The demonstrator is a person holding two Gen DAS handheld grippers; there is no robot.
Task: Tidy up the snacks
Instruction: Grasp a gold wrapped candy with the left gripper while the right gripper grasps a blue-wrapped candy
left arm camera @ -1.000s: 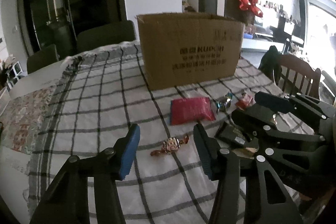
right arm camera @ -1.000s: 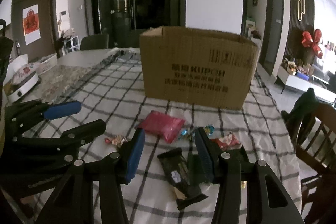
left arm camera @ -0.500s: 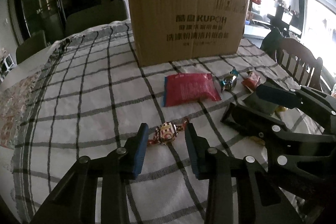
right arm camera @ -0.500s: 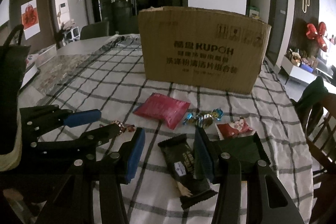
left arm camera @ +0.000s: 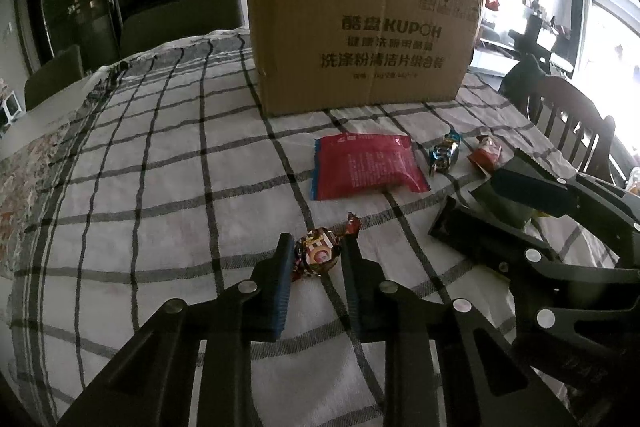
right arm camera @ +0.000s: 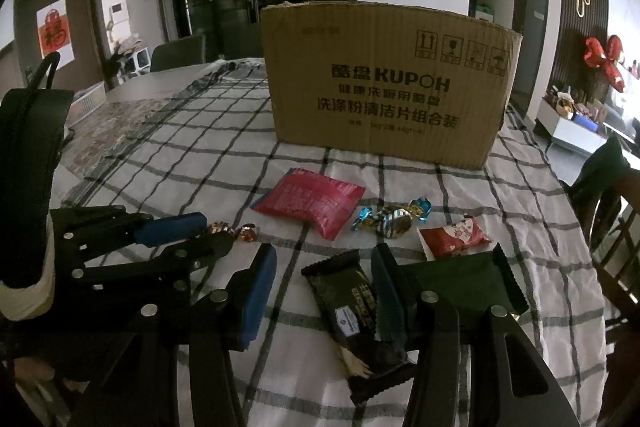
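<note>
- Closing in over the last second, the left gripper point(left arm camera: 314, 261) is now pinching the round wrapped candy point(left arm camera: 318, 254) between its blue pads, where a second ago its fingers were spread wide on either side of it
- Judging from that, the first pick of the tidy-up is being secured; the candy is still lying on the checked tablecloth point(left arm camera: 160, 187), not yet lifted
- Both cameras are sitting lower and nearer the table than before, so the cardboard box point(left arm camera: 360, 39) is looming larger behind the snacks; I am taking it as the likely destination
- The right gripper point(right arm camera: 324, 287) is staying spread, one finger resting over the dark bar wrapper point(right arm camera: 352, 311), gripping nothing
- Nothing else is shifting: the red packet point(right arm camera: 312, 205), the blue-foil candies point(right arm camera: 394, 217), the small red-and-white pack point(right arm camera: 454, 237) and the dark green pouch point(right arm camera: 468, 281) are lying where they were, in front of the box
</note>
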